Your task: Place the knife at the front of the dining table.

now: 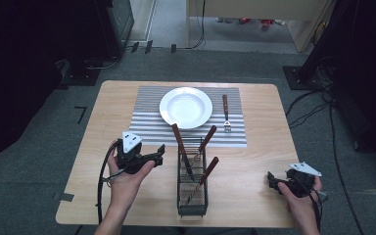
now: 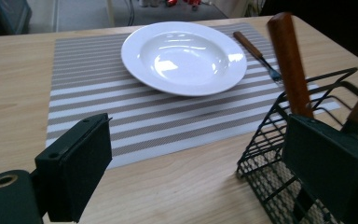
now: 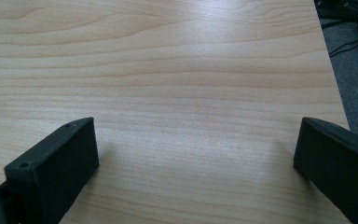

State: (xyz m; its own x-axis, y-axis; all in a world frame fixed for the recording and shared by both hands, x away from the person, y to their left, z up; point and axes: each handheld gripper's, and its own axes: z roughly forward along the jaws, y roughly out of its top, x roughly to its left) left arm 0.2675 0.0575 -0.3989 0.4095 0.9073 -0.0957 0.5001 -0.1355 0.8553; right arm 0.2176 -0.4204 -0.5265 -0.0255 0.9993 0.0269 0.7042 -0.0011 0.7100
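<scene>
**Reaching for the nearest handle in the wire basket: left side is the one in range**

Left gripper (image 1: 152, 157) sits just left of the wire basket (image 1: 192, 188), fingers (image 2: 77, 163) spread wide, nothing between them. Right gripper (image 1: 274, 182) is parked at the near right corner of the surface (image 1: 254, 147), well apart from the basket, fingers (image 3: 56, 163) also wide open over bare wood. So the left is the nearer hand by a clear margin.

Target as I read it: the utensil with the wooden handle (image 2: 289, 63) closest to the left gripper.
- In the high view its handle (image 1: 178, 137) rises out of the basket's far end and leans away toward the white plate (image 1: 186, 107).
- Long axis is steep but tilted, not vertical.
- In the left gripper view it stands just above and inboard of the right-hand finger, so it lies off-centre to the right of the gap, not between the pads yet.

Two more handles sit in the same basket, to the right of the target. A fork (image 1: 226, 113) already lies on the striped mat (image 1: 152, 122) right of the plate.

Judgement: the next move needs a shift right to centre the handle in the gap, and a wrist roll to match the lean. Risk: clipping the basket rim.
</scene>
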